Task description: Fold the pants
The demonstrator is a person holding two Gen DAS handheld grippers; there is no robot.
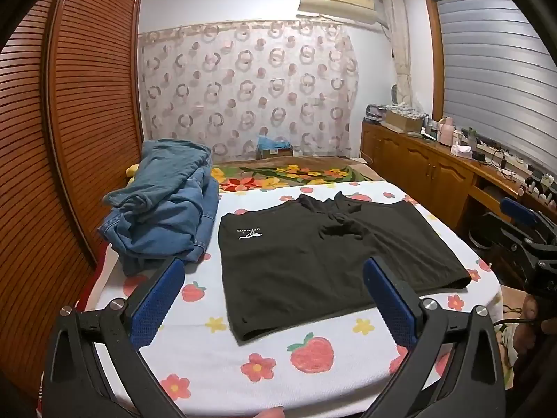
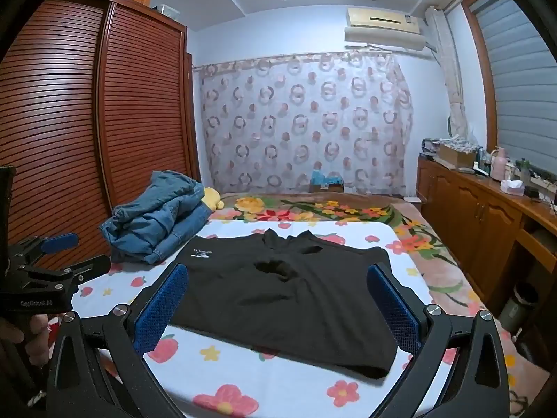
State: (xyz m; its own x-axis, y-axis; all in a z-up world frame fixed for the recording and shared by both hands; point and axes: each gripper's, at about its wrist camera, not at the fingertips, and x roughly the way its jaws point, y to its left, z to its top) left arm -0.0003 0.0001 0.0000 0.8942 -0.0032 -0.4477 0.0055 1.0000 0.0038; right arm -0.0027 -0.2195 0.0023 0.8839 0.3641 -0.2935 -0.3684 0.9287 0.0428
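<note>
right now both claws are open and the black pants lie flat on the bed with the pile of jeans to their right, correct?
Not quite: the pile of jeans lies to the left of the black pants, as the left wrist view shows. Both claws, left and right, are open.

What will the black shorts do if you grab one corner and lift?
The black shorts would probably droop, since the thin cloth lies flat with soft wrinkles at its middle. They look light. The rest may drag across the strawberry-print sheet rather than slide freely.

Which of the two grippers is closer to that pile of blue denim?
Left. The left gripper hovers open right beside the denim pile; the right gripper sits across the black shorts from it.
</note>
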